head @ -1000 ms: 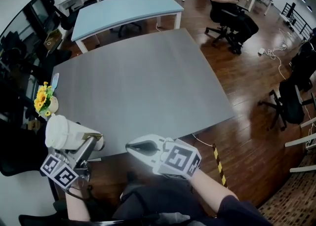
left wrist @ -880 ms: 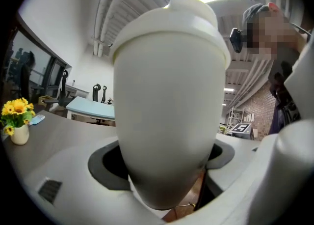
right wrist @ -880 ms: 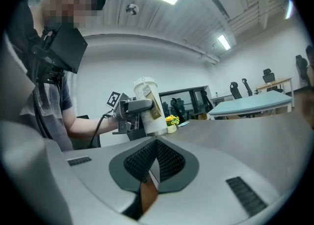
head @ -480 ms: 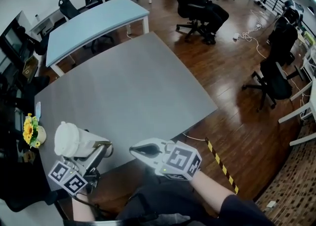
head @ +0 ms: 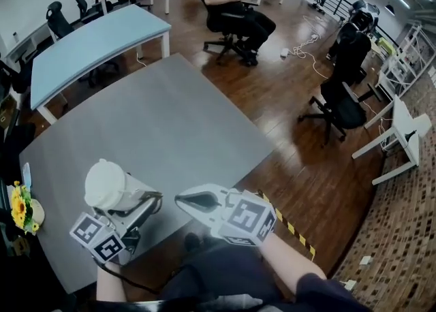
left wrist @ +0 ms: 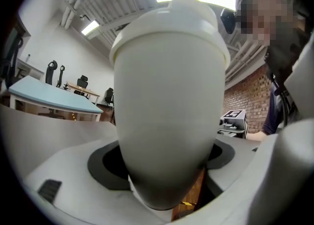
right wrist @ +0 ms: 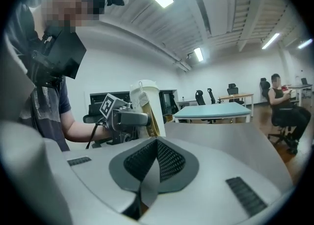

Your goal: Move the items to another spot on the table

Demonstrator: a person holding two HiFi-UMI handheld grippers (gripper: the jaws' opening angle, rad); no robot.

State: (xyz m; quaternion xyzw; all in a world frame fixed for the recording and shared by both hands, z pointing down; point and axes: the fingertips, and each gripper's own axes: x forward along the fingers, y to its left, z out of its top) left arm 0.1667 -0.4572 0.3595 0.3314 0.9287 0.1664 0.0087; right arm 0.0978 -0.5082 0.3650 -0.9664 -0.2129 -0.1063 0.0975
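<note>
The left gripper (head: pixel 135 199) clamps a white lidded paper cup (head: pixel 107 184) upright between wide-set jaws, probably so nothing spills, over the grey rectangular table (head: pixel 170 127) near its edge at 7 o'clock. The right gripper (head: pixel 180 201) hangs closed and empty at the cup's 3 o'clock. A small pot of yellow sunflowers (head: pixel 22 210) stands at 9 o'clock. Nothing seems to block the way toward 12.

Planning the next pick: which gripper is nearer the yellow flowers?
Left. The left gripper, holding a white cup, is just right of the flowers; the right gripper sits farther right.
</note>
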